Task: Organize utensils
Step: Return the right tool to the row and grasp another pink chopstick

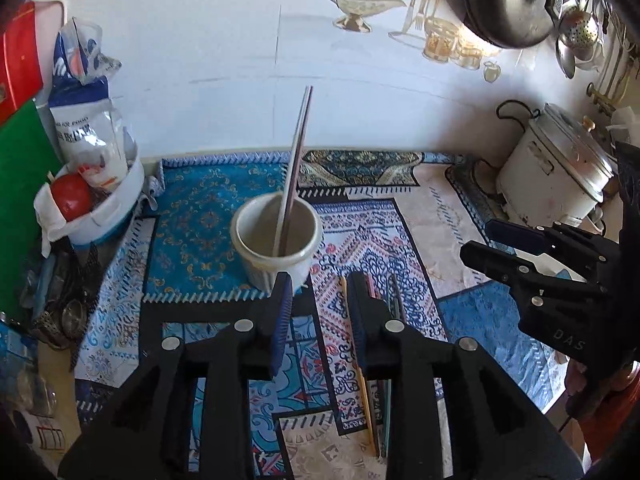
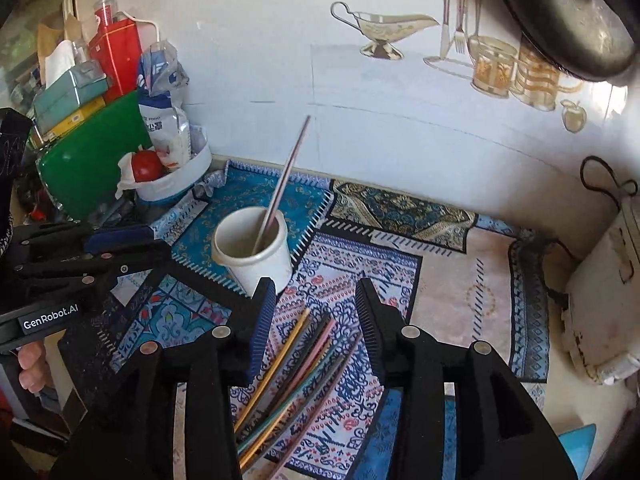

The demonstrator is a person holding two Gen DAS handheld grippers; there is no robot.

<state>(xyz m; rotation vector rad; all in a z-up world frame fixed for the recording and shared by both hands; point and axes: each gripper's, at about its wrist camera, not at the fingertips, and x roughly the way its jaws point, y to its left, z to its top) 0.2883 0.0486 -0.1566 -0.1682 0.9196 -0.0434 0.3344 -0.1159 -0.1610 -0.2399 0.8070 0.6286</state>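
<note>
White cup [image 2: 251, 245] upright mid-counter [image 2: 472, 292] on the patterned mat, near the far wall: the collecting pot, judging by the task. One pair of chopsticks [image 2: 280, 188] already inside, leaning against the rim, tips up toward the wall. Remaining sticks [image 2: 296, 364] flat in a loose fan on the mat, near side of the cup, directly under the right tool [image 2: 316, 320].

Right tool partly open, nothing between the pads, above the fan and not touching it. Left tool [image 1: 318, 312] likewise partly open and empty, just near of the cup, one yellow stick [image 1: 362, 364] beside its right finger.
</note>
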